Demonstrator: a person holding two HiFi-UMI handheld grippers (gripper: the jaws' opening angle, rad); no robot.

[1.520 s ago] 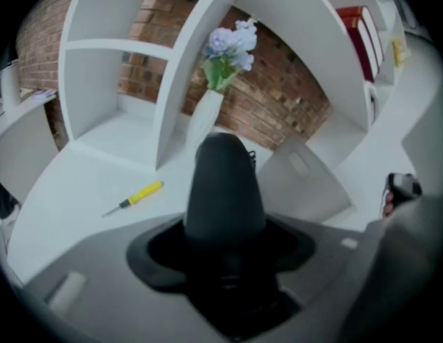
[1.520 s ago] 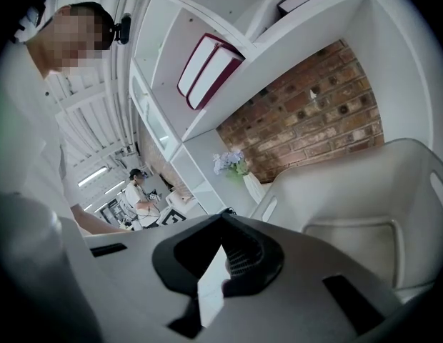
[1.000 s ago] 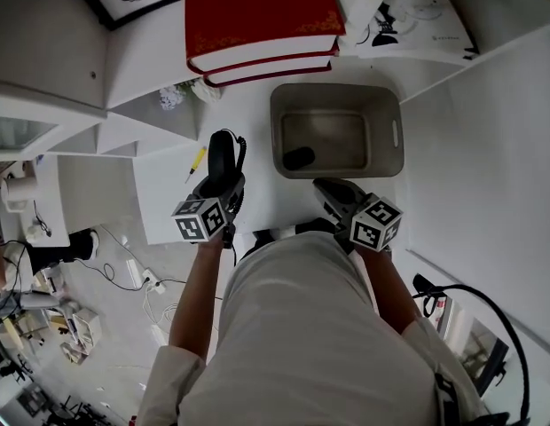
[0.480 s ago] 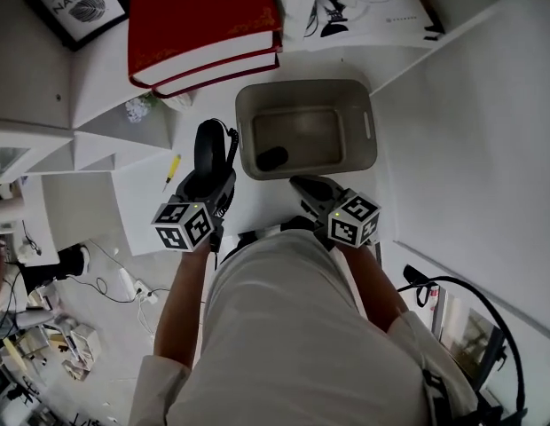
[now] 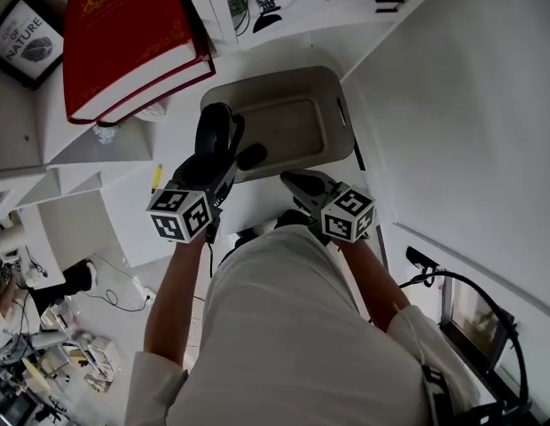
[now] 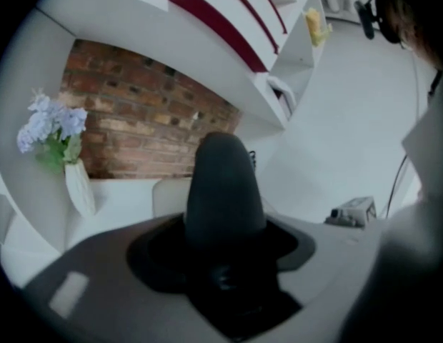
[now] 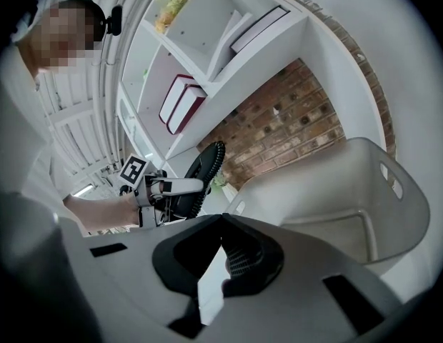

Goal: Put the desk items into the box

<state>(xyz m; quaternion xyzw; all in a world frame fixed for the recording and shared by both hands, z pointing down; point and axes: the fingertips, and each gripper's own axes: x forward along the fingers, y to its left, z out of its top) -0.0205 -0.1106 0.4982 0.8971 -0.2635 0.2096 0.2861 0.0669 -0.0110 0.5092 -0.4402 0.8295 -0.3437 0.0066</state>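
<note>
The job looks partly done. One small dark item point(image 5: 251, 156) already lies in the grey box point(image 5: 341, 105), near its left wall. A yellow pen point(image 5: 156, 177) is on the white desk point(image 5: 257, 195), well left of the box, so I reckon it remains to be collected. The left gripper point(image 5: 215, 162) has its jaws spread wide around the lower end of a black handset point(image 5: 217, 130) with a coiled cord, carried above the box's left rim and not yet inside. The handset's long axis runs on from the gripper, its free end pointing away from the person toward the shelves. The right gripper point(image 5: 291, 181) hovers near the box's front rim, jaws together, holding nothing.
</note>
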